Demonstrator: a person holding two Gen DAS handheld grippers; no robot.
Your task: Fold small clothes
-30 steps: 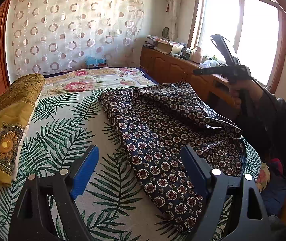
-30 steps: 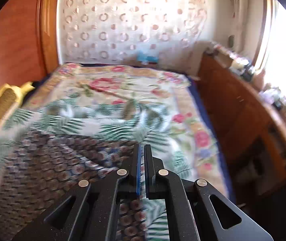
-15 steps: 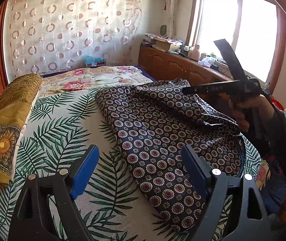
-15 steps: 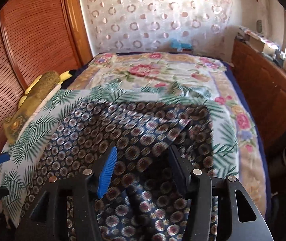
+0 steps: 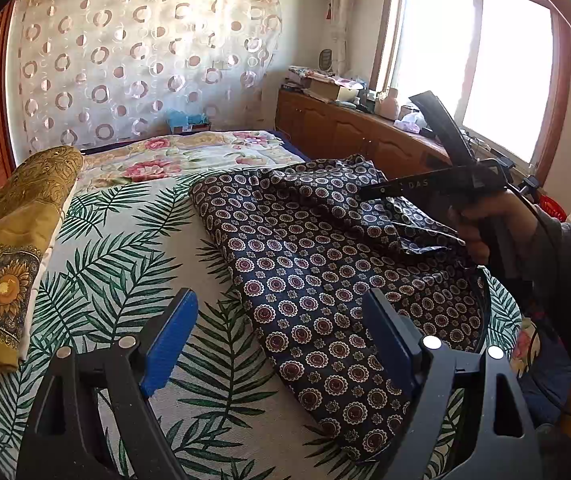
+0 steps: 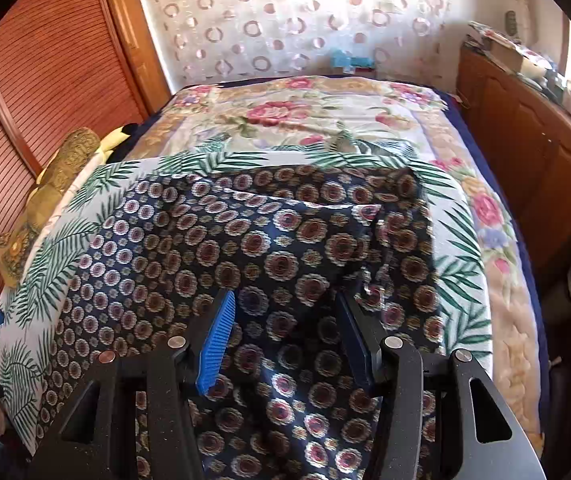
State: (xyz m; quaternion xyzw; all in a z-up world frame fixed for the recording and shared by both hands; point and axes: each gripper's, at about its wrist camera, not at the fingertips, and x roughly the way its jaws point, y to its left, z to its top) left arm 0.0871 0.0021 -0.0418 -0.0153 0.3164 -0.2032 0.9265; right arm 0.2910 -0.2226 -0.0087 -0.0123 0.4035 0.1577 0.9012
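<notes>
Lying rumpled on the palm-leaf bedsheet (image 5: 117,264) was the navy medallion-print garment (image 5: 325,272); the left hand-held gripper (image 5: 281,340) gaped empty; the right hand-held gripper (image 6: 285,328) hovered above it, fingers likewise parted.

Bed (image 5: 133,264), palm-leaf sheet; navy patterned garment (image 5: 325,280) spread; gold cloth (image 5: 13,240) beside.

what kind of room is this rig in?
Almost certainly a home bedroom: a bed under palm-leaf and floral covers, a circle-patterned curtain behind it, and wooden cabinets below a window. A navy patterned garment lies on the bed.
</notes>
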